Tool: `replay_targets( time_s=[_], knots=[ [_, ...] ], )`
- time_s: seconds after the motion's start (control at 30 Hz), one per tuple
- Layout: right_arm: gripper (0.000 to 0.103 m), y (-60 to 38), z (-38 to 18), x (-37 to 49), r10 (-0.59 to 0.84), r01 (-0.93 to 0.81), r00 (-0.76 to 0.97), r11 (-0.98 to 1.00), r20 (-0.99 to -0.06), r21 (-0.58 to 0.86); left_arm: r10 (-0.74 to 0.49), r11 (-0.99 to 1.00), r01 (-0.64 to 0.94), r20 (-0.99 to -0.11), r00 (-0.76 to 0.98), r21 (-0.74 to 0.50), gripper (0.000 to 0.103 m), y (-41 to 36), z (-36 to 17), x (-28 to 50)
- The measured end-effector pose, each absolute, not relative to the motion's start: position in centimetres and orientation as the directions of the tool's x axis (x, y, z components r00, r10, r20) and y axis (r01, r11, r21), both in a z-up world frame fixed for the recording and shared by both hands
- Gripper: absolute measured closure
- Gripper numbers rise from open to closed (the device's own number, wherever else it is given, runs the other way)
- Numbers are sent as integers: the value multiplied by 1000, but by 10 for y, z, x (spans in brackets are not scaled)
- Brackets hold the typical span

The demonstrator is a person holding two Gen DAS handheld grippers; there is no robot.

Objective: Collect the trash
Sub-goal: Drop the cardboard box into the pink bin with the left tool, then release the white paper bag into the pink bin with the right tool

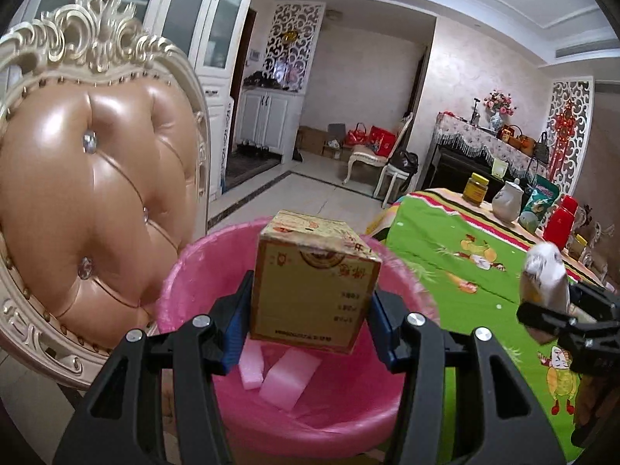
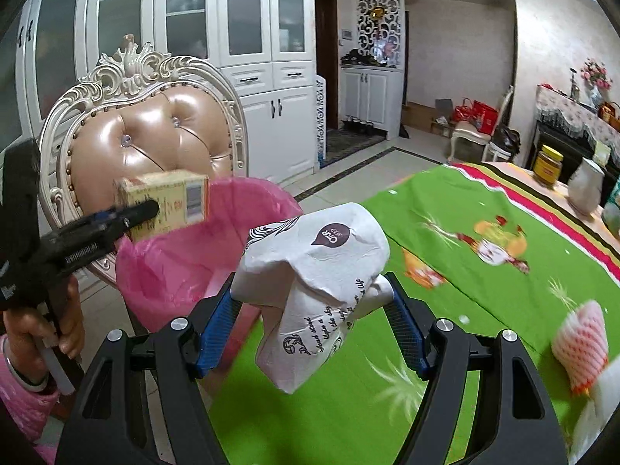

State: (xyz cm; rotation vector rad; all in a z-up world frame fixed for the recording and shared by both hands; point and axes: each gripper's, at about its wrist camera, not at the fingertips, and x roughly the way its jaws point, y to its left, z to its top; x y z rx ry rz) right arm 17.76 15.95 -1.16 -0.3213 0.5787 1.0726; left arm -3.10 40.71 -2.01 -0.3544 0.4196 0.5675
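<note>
A: Left gripper (image 1: 308, 310)?
B: Clamped on a yellow cardboard box (image 1: 316, 283) above the pink-lined bin (image 1: 201, 267).
A: Right gripper (image 2: 310, 325)?
B: Squeezing a crumpled white paper bag (image 2: 314, 283) over the green tablecloth (image 2: 445, 232).

1. You see an ornate chair (image 1: 89, 190) with tan tufted leather, standing just beside the table's near-left corner.
2. On the green cartoon tablecloth (image 2: 445, 271), a yellow-lidded jar (image 1: 475, 188) and a white jug (image 1: 509, 201) stand near the table's far edge.
3. White glass-door cabinets (image 2: 252, 38) line the wall behind the chair.
</note>
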Motion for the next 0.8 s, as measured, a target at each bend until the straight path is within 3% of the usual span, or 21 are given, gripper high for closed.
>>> replay_targets(
  time_s=[0.17, 0.2, 0.23, 0.37, 0.5, 0.57, 0.8],
  knots=[
    [33, 189, -12, 182, 738, -901, 322, 432, -593, 48, 434, 754, -609, -510, 742, -244, 49, 429, -36, -33],
    [33, 196, -13, 181, 737, -903, 317, 426, -597, 47, 434, 740, -619, -516, 739, -263, 35, 434, -37, -36],
    [33, 204, -14, 179, 737, -906, 310, 421, -601, 49, 446, 721, -632, -508, 737, -283, 28, 439, -37, -43],
    [32, 231, -22, 172, 738, -921, 276, 387, -616, 51, 506, 698, -669, -485, 713, -256, 26, 446, -31, -65],
    [27, 250, -29, 168, 741, -926, 245, 369, -626, 74, 562, 653, -714, -470, 680, -252, 9, 453, -27, -90],
    [19, 255, -30, 168, 750, -926, 225, 363, -622, 102, 581, 633, -733, -473, 662, -249, 6, 454, -27, -98],
    [19, 235, -23, 167, 761, -916, 240, 382, -602, 118, 585, 631, -741, -487, 649, -230, 5, 442, -27, -103]
  ],
)
